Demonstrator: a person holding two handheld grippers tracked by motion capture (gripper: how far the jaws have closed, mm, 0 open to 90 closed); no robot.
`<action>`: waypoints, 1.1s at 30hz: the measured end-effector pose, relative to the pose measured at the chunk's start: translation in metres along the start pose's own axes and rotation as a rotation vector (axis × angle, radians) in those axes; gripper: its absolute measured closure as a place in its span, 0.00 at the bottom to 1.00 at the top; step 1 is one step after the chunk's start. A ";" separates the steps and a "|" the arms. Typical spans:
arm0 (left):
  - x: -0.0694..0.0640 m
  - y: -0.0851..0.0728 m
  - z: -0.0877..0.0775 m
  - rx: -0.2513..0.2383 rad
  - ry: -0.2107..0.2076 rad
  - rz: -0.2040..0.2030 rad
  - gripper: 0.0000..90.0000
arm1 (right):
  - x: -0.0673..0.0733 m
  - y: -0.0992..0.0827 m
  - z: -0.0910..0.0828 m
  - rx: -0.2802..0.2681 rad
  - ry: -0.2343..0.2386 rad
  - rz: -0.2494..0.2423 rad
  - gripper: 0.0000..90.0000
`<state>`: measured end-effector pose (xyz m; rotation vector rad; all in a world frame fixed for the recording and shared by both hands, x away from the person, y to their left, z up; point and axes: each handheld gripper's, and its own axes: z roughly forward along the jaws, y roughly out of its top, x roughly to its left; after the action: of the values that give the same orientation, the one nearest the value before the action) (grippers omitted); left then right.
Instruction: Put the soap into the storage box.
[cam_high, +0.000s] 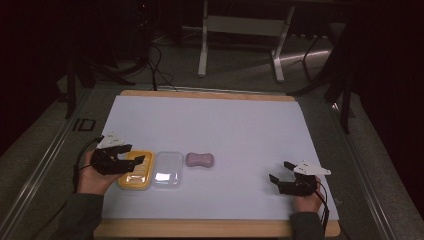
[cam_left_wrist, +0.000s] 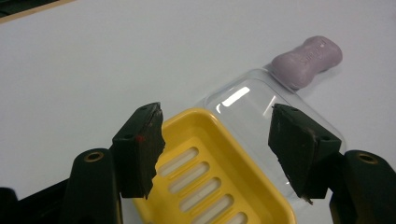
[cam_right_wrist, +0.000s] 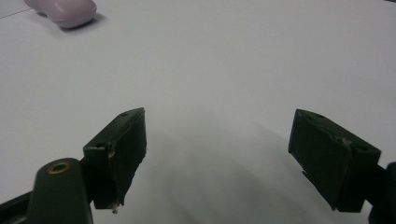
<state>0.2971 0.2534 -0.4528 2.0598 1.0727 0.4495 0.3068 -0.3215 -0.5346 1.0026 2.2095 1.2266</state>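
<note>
Left gripper: your left gripper (cam_high: 131, 153) hovers over the yellow slotted plastic soap dish (cam_high: 136, 175) at about 8 o'clock on the white table mat (cam_high: 225, 130); jaws wide apart, holding nothing.
Soap dish: in the left gripper view the yellow dish (cam_left_wrist: 205, 177) sits between your jaws.
Lid: the clear plastic lid (cam_high: 168, 170) lies touching the dish, toward 3 o'clock of it.
Soap: the mauve waisted soap bar (cam_high: 200, 160) rests just beside the lid, further toward 3 o'clock.
Right gripper: your right gripper (cam_high: 281, 171) sits at about 4 o'clock, jaws spread, empty, over bare mat.
</note>
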 end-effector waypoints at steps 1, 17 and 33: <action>0.000 0.000 0.000 0.000 0.000 0.000 0.40 | 0.000 0.000 0.000 0.000 0.000 0.000 0.21; -0.012 0.026 0.024 0.082 -0.072 0.162 0.40 | 0.000 0.000 0.001 0.007 0.002 0.001 0.21; -0.019 0.044 0.042 0.122 -0.119 0.238 0.40 | 0.000 0.001 0.001 0.014 0.004 -0.002 0.21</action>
<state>0.3350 0.2031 -0.4464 2.3042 0.8056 0.3811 0.3079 -0.3203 -0.5349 1.0041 2.2238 1.2151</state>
